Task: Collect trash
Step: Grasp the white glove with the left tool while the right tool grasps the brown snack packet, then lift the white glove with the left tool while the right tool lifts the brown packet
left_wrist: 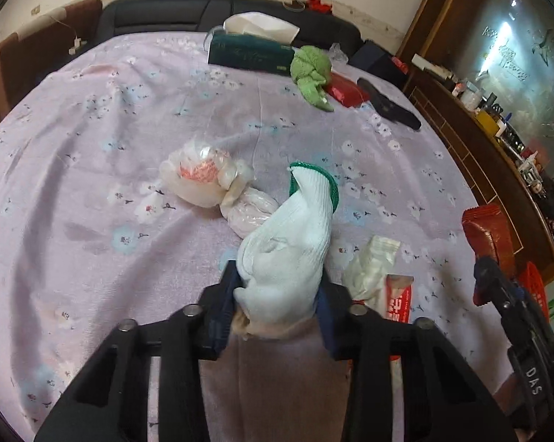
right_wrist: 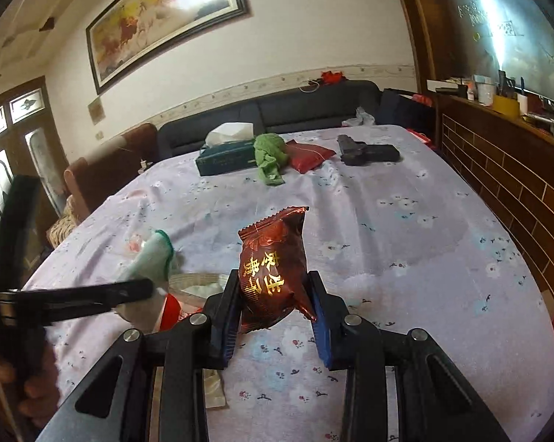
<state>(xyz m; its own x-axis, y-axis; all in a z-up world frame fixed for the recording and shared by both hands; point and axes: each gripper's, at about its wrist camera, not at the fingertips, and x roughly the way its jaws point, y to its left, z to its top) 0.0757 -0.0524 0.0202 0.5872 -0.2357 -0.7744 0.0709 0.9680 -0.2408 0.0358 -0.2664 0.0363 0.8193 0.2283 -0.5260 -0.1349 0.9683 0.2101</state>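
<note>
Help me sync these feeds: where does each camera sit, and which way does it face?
Left wrist: on the left claw, facing along it over the bed; it grips a glove.
Right wrist: on the right claw, facing the sofa; it grips a packet.
Shared: tissue box, green cloth, each other's claw.

Brown snack packet [right_wrist: 273,272], right wrist view: gold Chinese characters on its face, reading roughly 枣生贵子, seen sideways. Right gripper's arm, left wrist view: white letters "DAS" [left_wrist: 533,380]. Red-and-white wrapper [left_wrist: 398,300] beside the white glove: white characters, too cut off to read. Dark green tissue box [left_wrist: 249,55]: faint script, illegible.
</note>
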